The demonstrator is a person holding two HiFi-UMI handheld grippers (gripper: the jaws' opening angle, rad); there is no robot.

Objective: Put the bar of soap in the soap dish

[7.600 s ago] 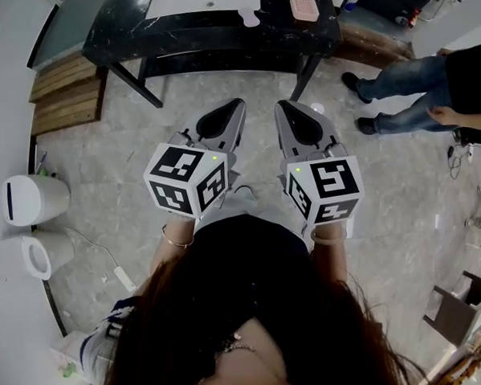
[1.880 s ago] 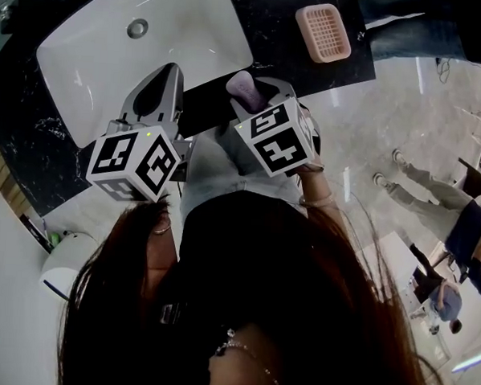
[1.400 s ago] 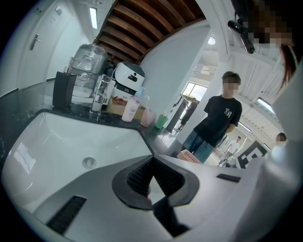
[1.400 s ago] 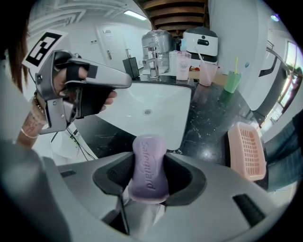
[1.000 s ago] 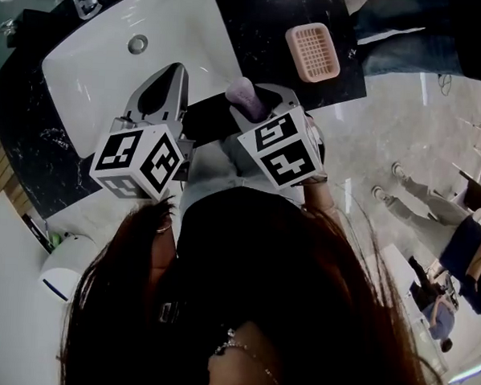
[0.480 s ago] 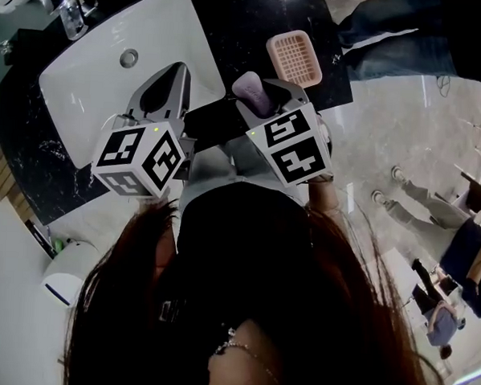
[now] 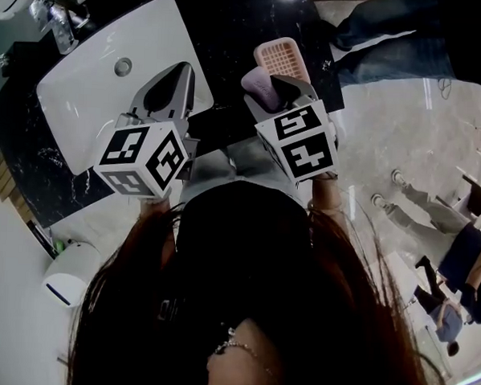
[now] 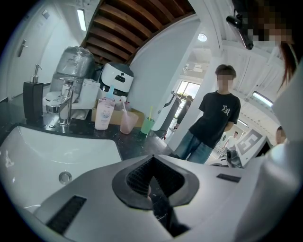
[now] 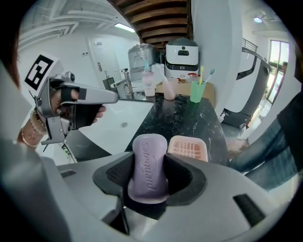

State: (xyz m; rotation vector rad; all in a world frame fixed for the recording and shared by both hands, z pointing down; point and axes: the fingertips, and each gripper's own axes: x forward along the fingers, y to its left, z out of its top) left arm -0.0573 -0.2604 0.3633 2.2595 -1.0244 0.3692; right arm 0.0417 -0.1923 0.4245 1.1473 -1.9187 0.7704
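My right gripper (image 9: 149, 177) is shut on a pale purple bar of soap (image 9: 149, 165), which stands on edge between its black pads. In the head view the soap (image 7: 261, 87) sits just short of the pink slotted soap dish (image 7: 280, 58) on the black marble counter (image 7: 233, 26). The dish (image 9: 188, 147) lies right behind the soap in the right gripper view. My left gripper (image 7: 172, 83) hovers over the near edge of the white sink (image 7: 94, 75); its jaws are shut with nothing between them (image 8: 150, 182).
A tap (image 8: 65, 101), a black soap pump (image 8: 32, 99), bottles and cups (image 8: 124, 120) stand at the back of the counter. A person in a black T-shirt (image 8: 213, 120) stands beyond the counter's end. A white bin (image 7: 66, 271) stands on the floor at left.
My right gripper has carried the soap forward toward the pink dish, closing the gap. The left gripper stays over the sink's edge. Much earlier both grippers were empty and far from the counter.
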